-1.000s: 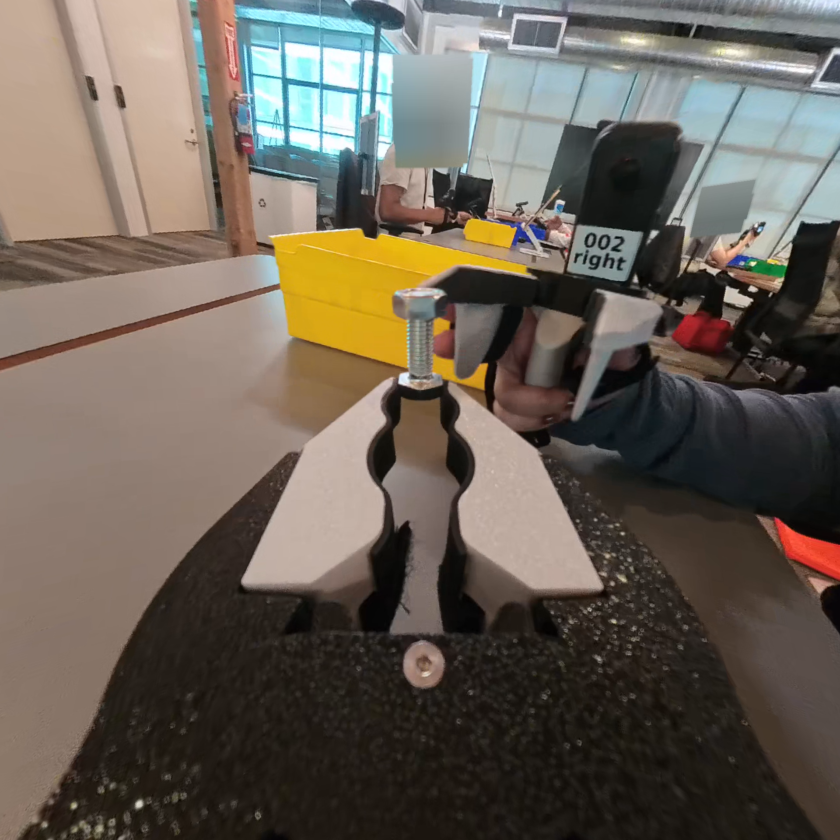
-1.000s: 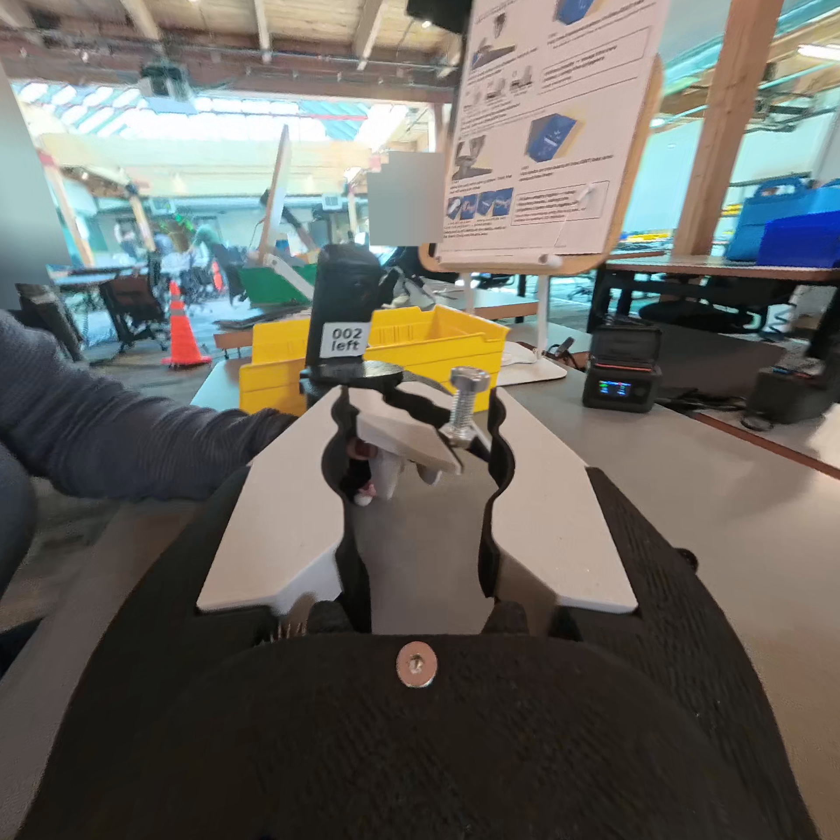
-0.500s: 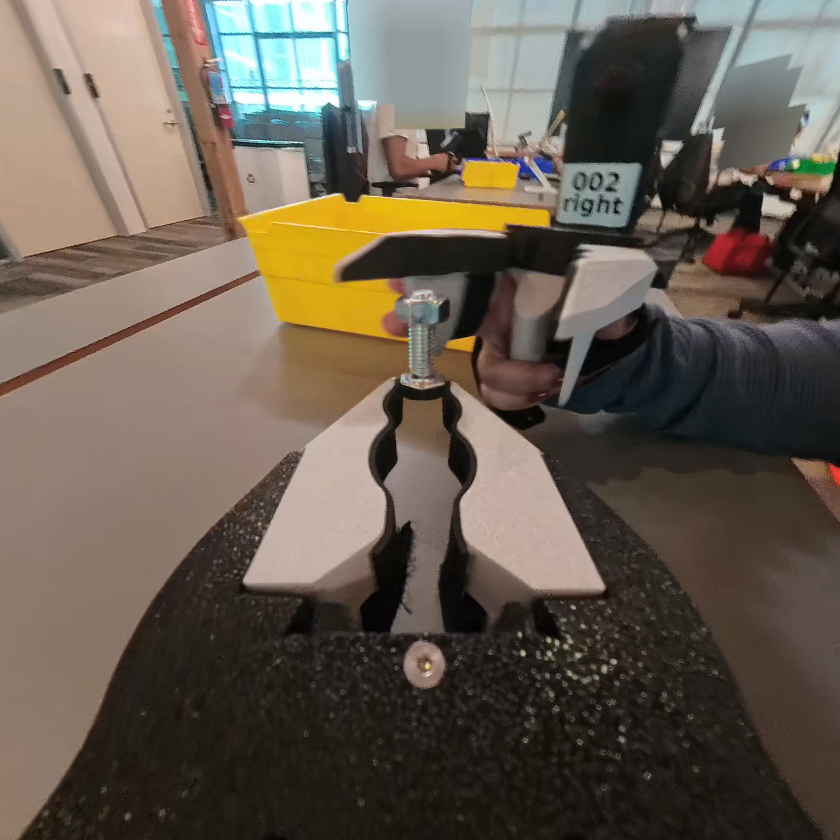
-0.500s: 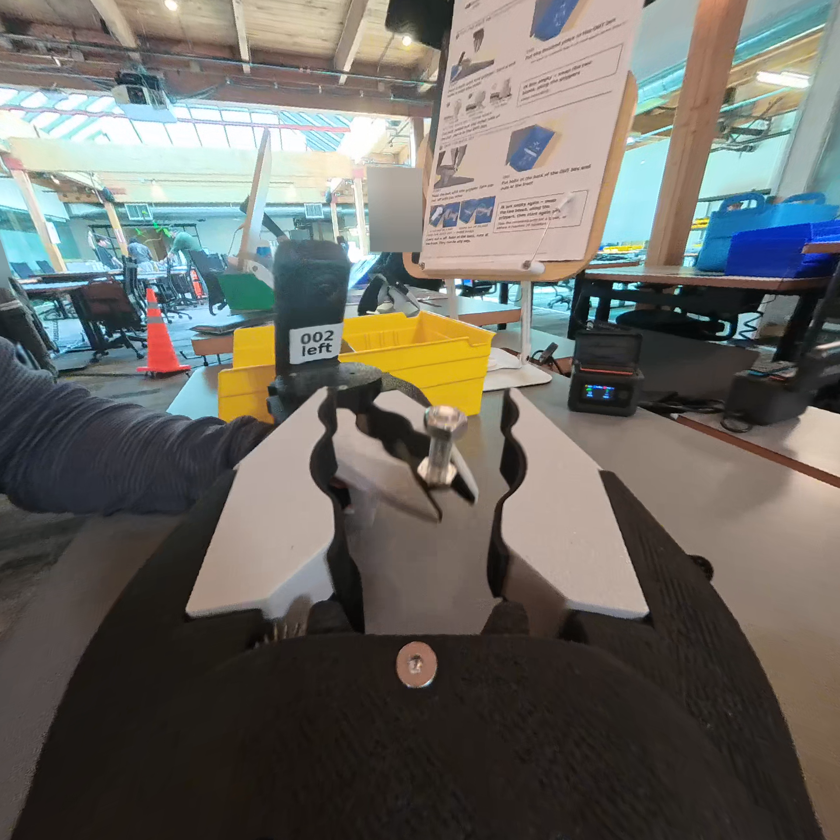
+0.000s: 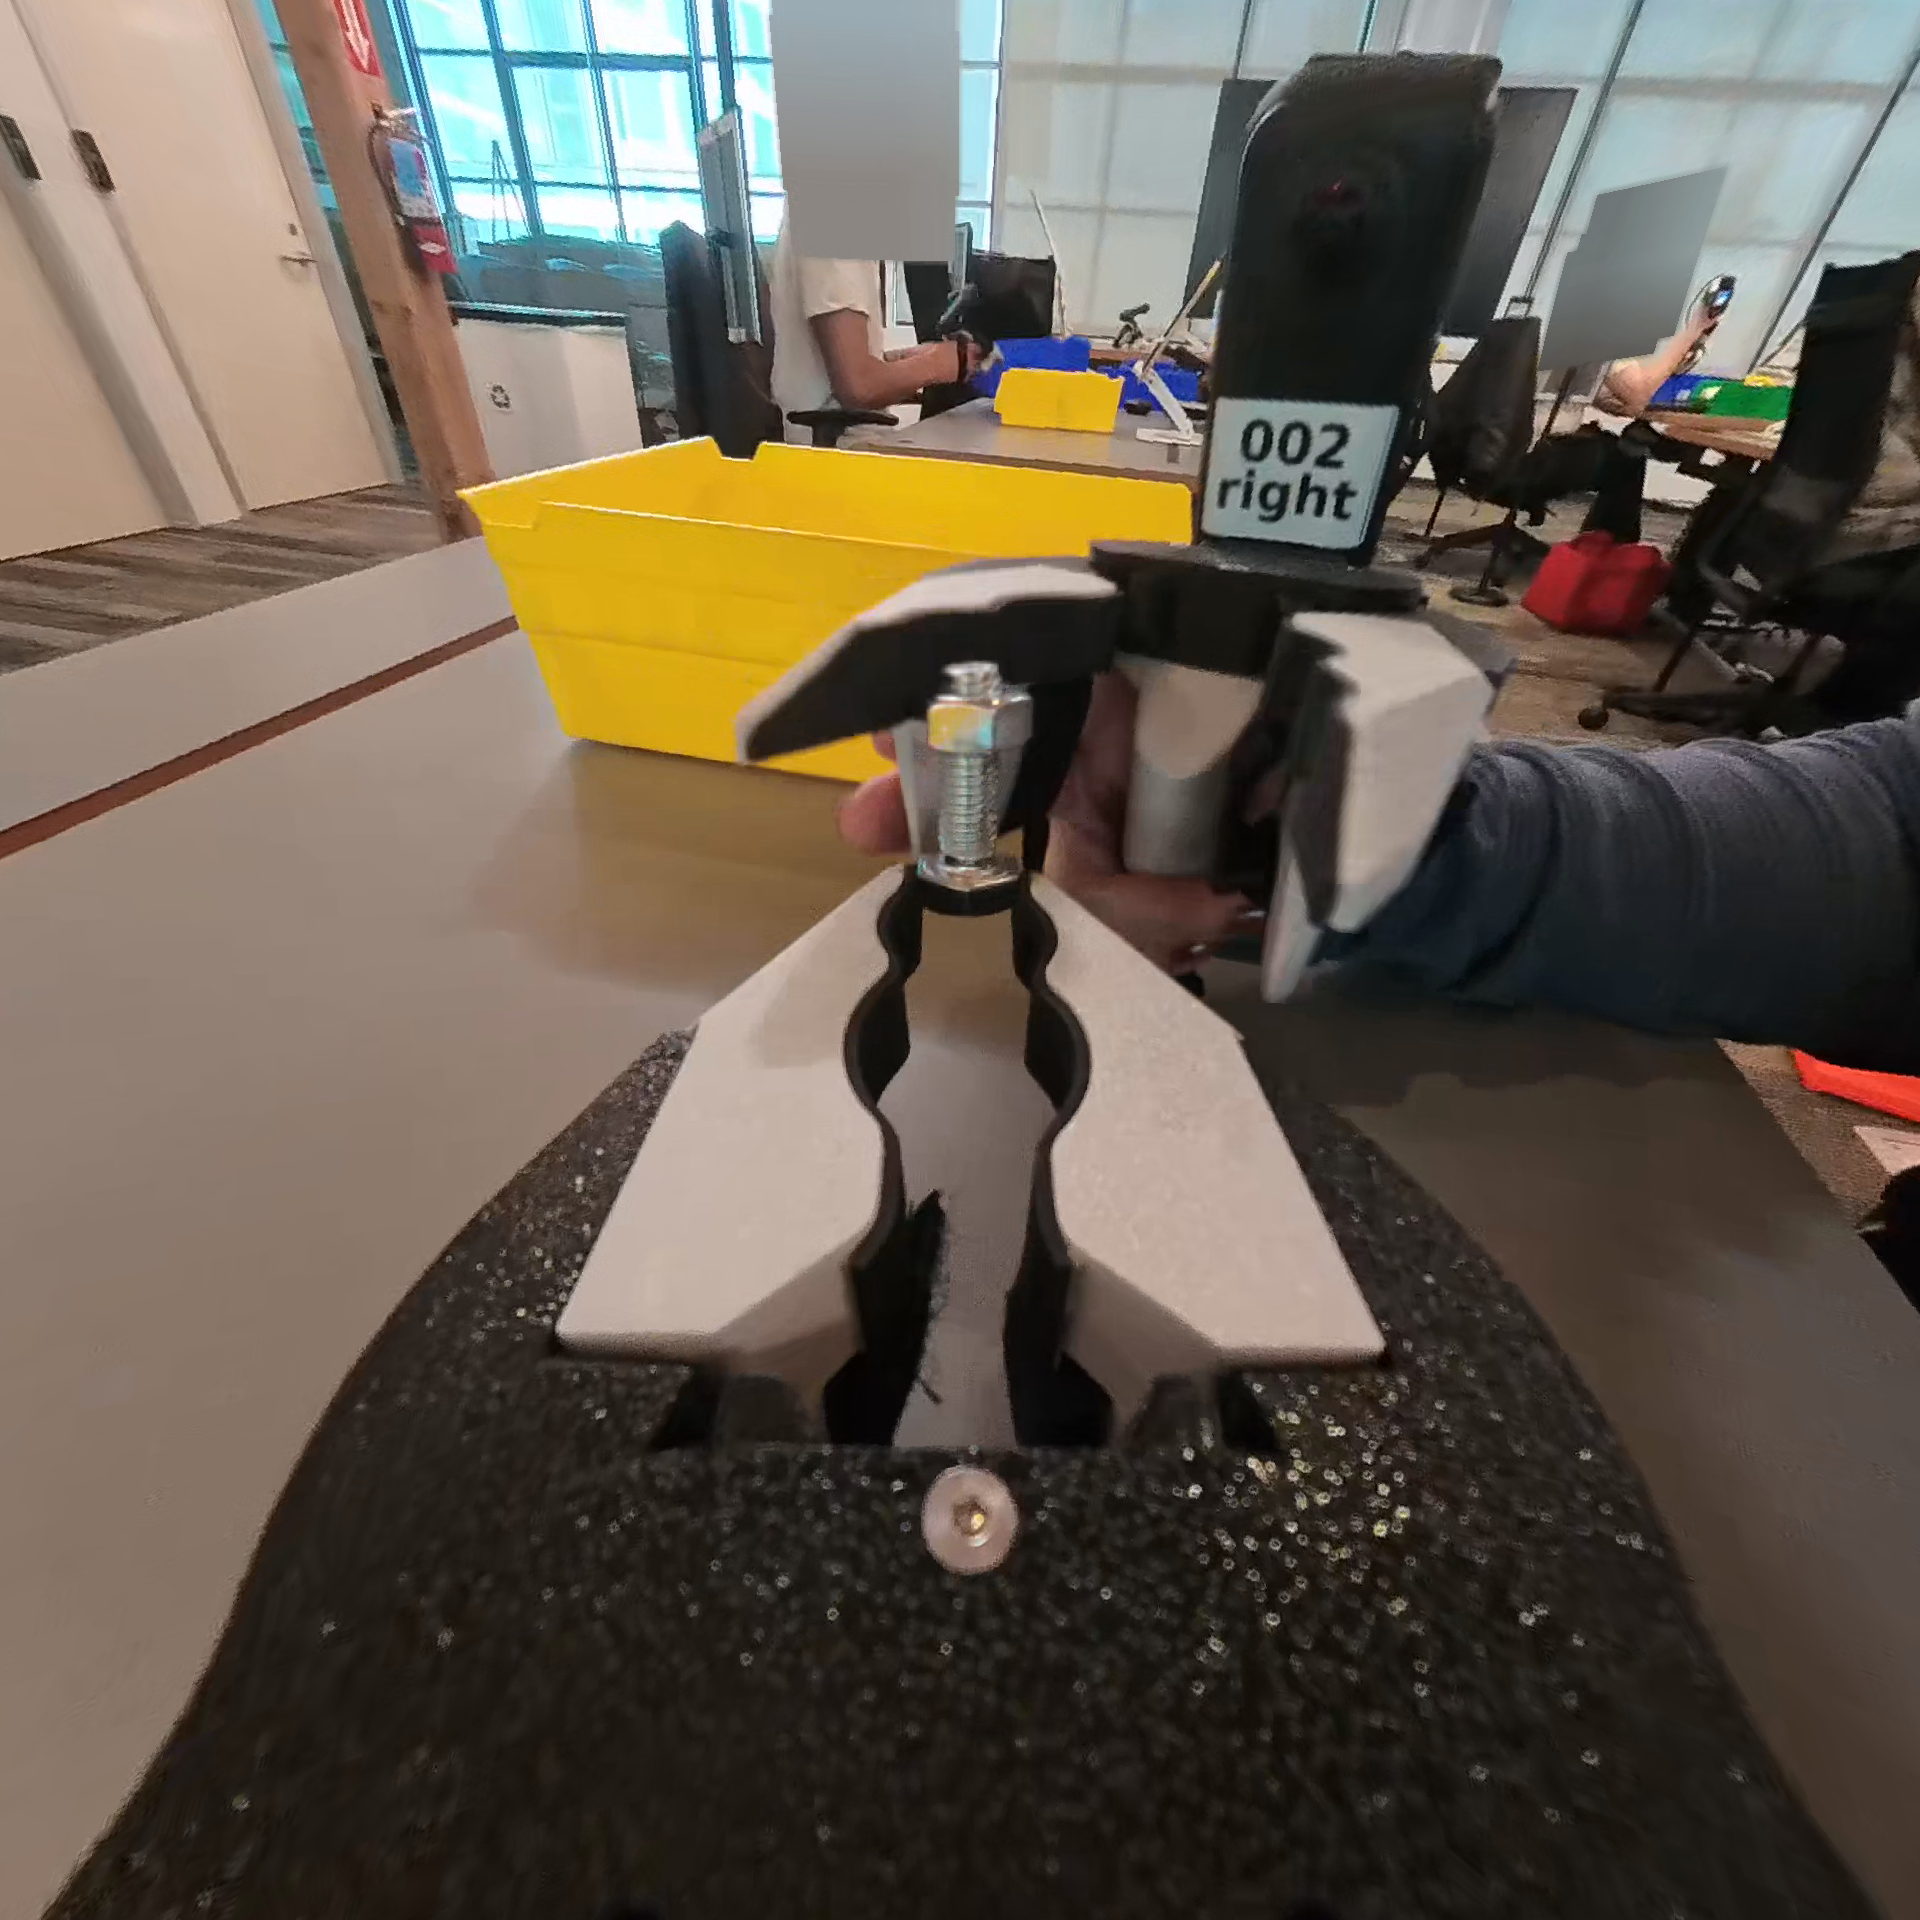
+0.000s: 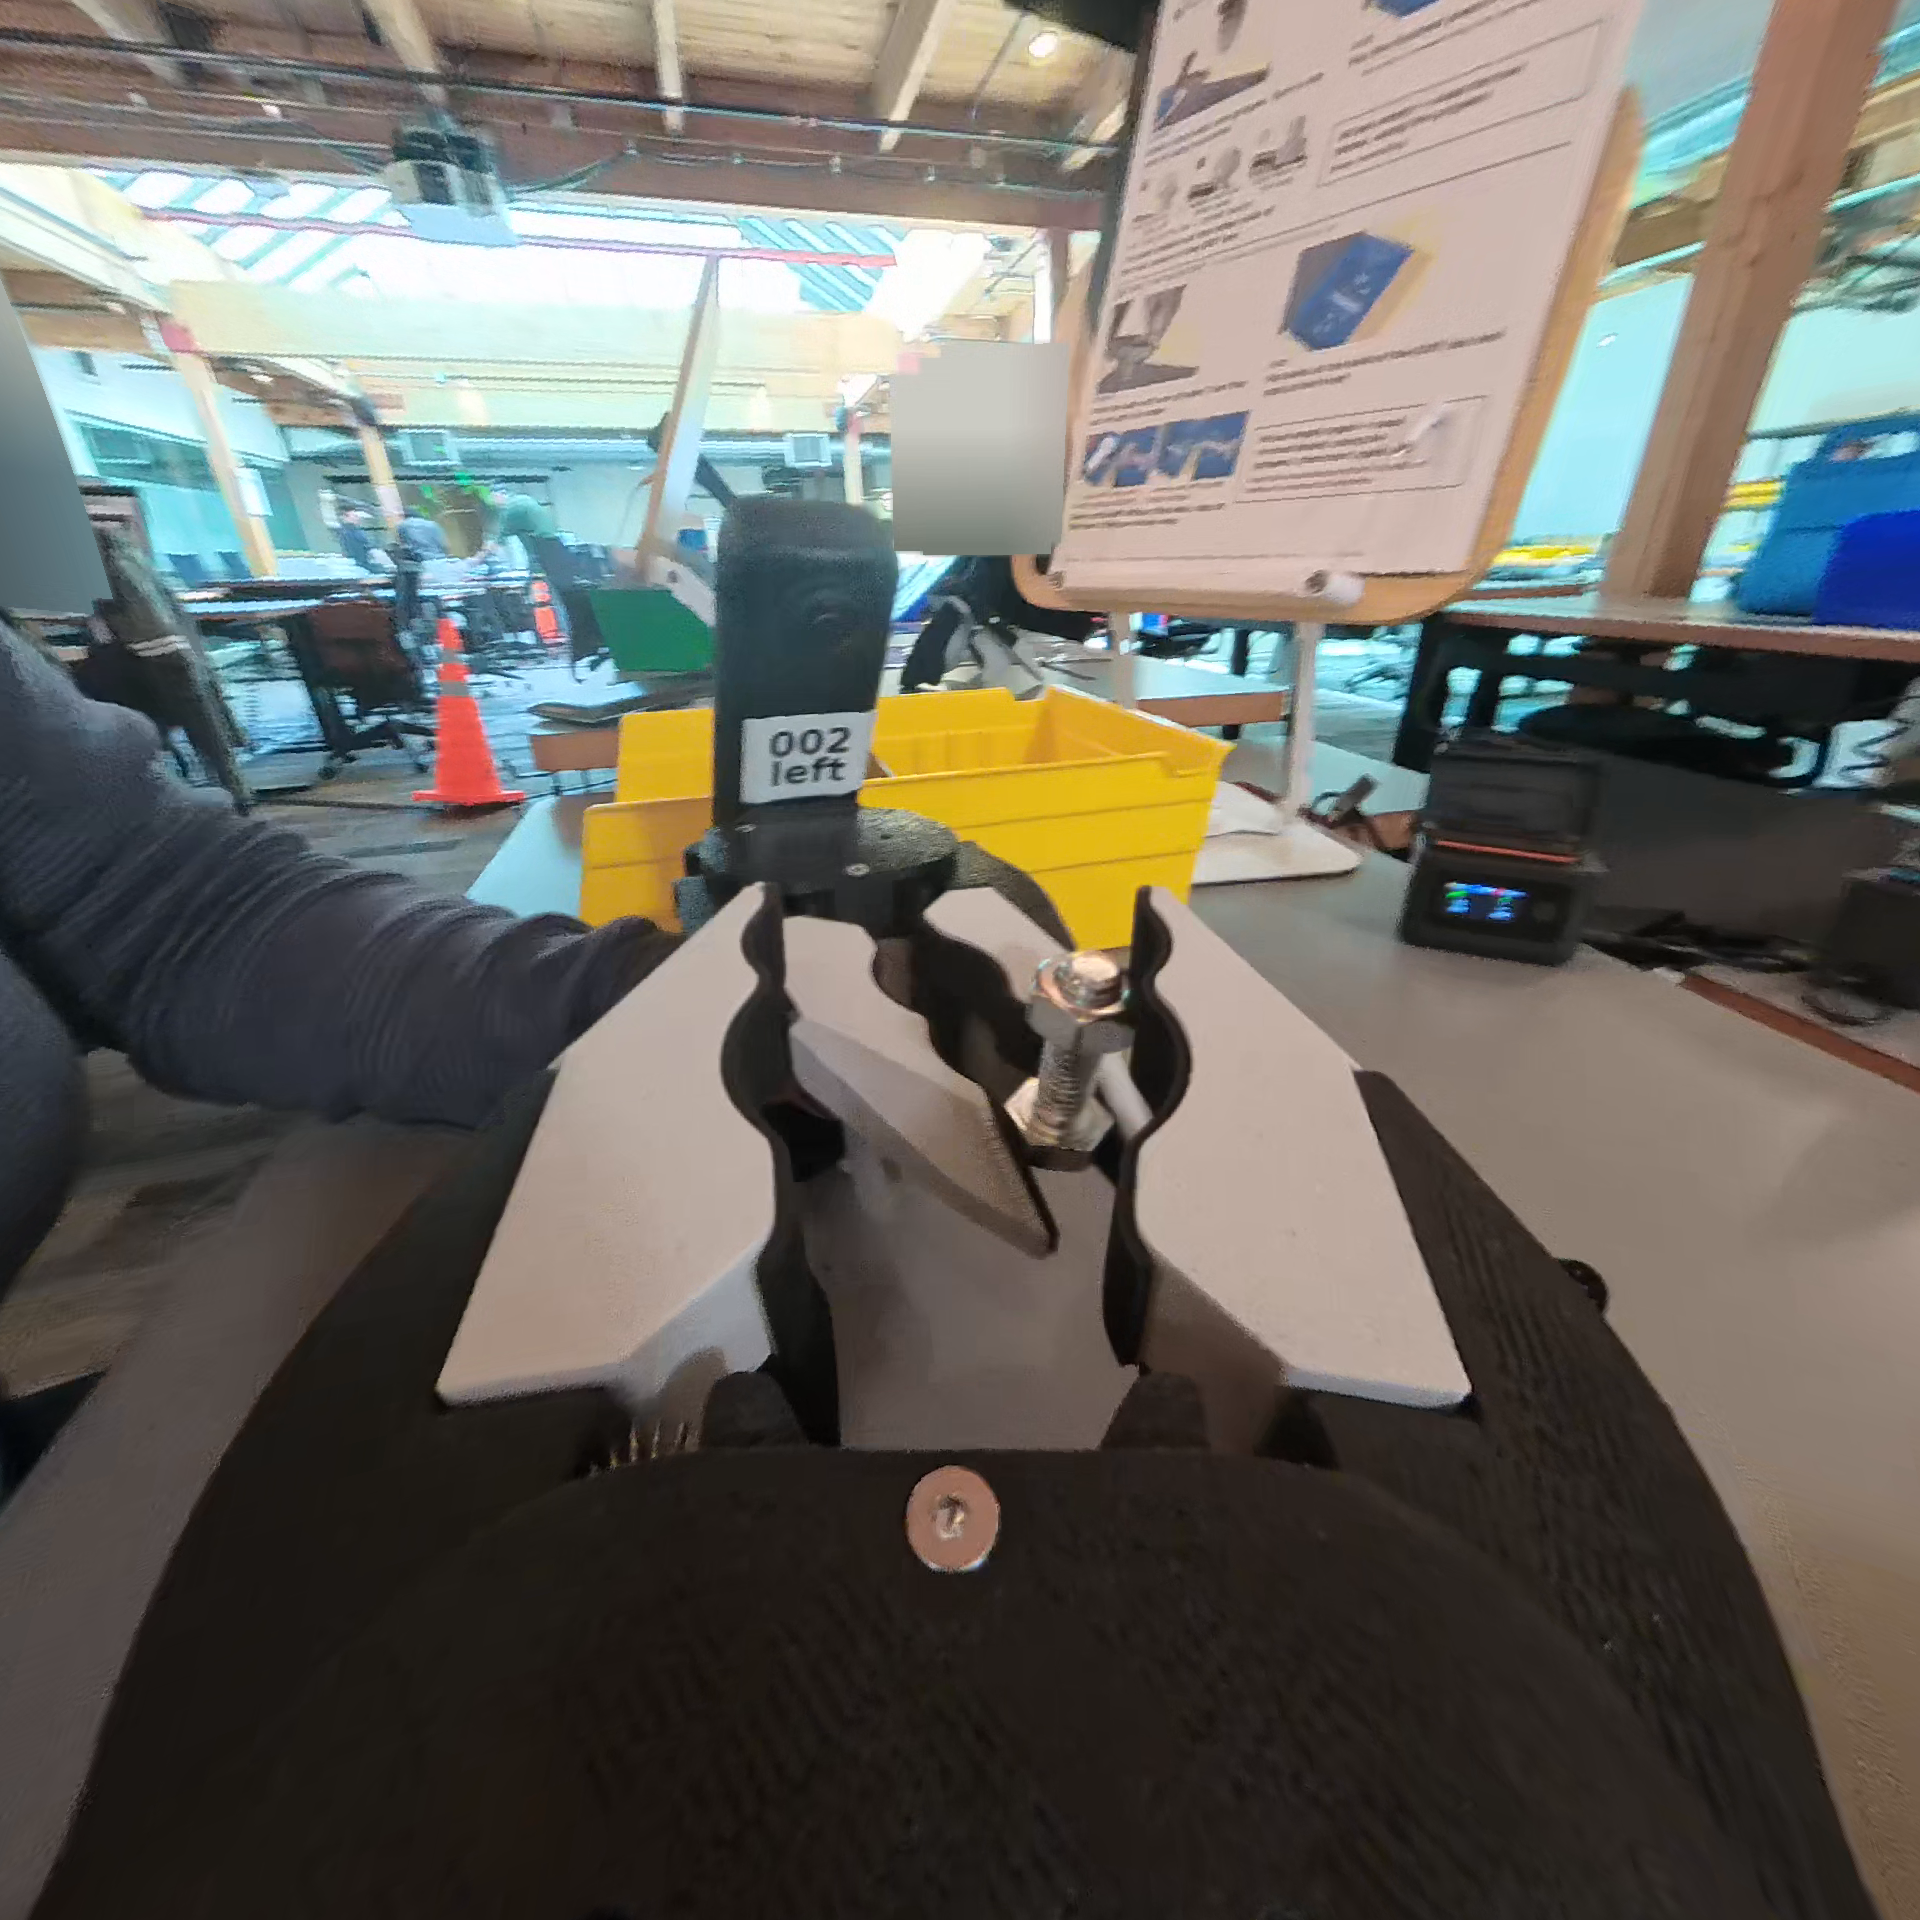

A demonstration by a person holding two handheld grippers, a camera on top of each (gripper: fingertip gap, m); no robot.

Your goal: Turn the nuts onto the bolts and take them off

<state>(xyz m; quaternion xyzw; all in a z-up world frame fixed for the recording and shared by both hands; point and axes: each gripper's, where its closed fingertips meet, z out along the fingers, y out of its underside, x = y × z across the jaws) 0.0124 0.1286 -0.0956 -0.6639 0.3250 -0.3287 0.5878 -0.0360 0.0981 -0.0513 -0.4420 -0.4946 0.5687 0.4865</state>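
Note:
A silver bolt stands upright with a hex nut near its upper end. My left gripper is shut on the bolt's lower hex end, above the grey table. My right gripper, held by a hand in a dark sleeve, faces me with its jaws wide open on either side of the nut. In the right wrist view the bolt stands between the open right gripper's fingers, close to the right-hand finger. The left gripper holds it from below.
A yellow bin stands on the table behind the bolt; it also shows in the right wrist view. An instruction sheet on a clipboard stand and a black device with a small screen are at the right. People sit at desks beyond. There is about 6 cm between the tips of the two grippers.
The right gripper has moved in over the bolt, so the nut now lies between its open fingers. The left gripper has kept its hold on the bolt's lower end.

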